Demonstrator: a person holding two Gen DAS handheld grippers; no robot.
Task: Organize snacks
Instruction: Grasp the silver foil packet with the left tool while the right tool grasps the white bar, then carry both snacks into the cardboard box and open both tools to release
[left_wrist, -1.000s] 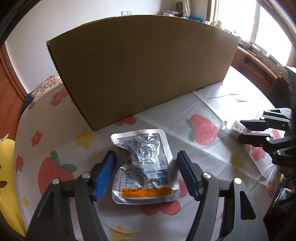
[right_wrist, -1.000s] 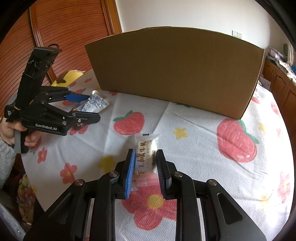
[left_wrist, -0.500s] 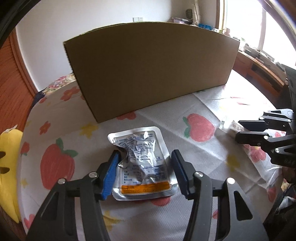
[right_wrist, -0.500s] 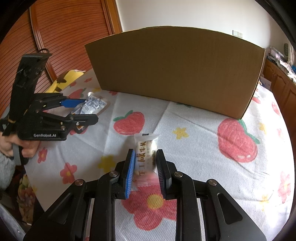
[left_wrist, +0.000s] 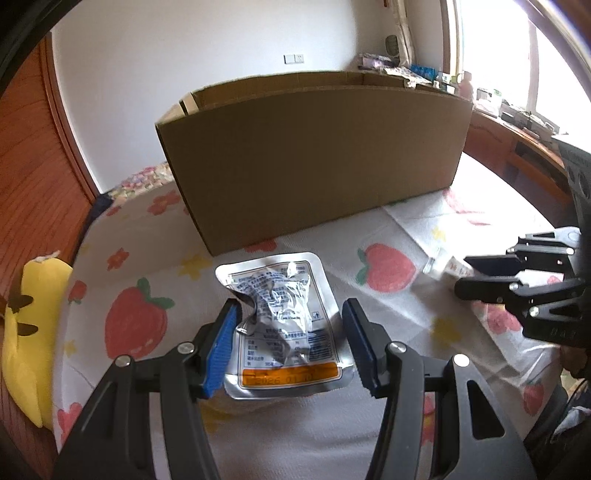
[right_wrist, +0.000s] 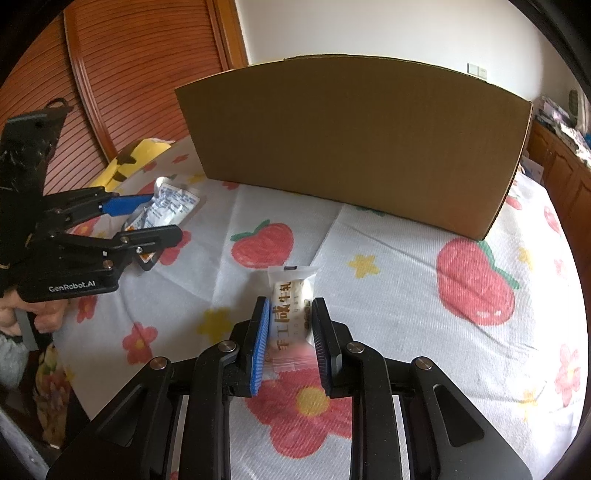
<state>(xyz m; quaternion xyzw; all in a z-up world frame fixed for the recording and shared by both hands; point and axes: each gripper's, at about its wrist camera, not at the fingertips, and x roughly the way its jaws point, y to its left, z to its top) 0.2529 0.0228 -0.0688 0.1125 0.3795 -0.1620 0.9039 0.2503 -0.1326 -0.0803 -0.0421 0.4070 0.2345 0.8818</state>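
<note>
1. In the left wrist view, a yellow plush toy (left_wrist: 22, 332) lay at the far left edge of the frame, on the rim of the strawberry-print tablecloth (left_wrist: 129, 325).
2. The left gripper (left_wrist: 290, 341) filled the lower centre, its blue-padded jaws set wide on either side of a crinkled silver foil pouch (left_wrist: 284, 325). The left pad met the pouch's crumpled edge; the right pad stood just beside the other edge, contact not clear.
3. The pouch lay flat on the cloth, orange strip nearest the camera, just in front of the cardboard box (left_wrist: 314, 162), which stood in the upper centre with its top open.
4. At the right edge of that frame, the right gripper (left_wrist: 465, 273) reached in from the side over a small white packet (left_wrist: 443, 266).
5. In the right wrist view, the left gripper (right_wrist: 162, 218) sat at the left of the frame with the foil pouch (right_wrist: 170, 206) between its fingers, a hand (right_wrist: 40, 317) gripping its handle below.
6. In the lower centre, the right gripper (right_wrist: 290, 325) was narrowed onto a white snack packet (right_wrist: 291, 306), both pads pressing its sides; the packet's far end pointed toward the box (right_wrist: 351, 147) in the upper centre.
7. The cloth (right_wrist: 443, 332) spread to the right.
</note>
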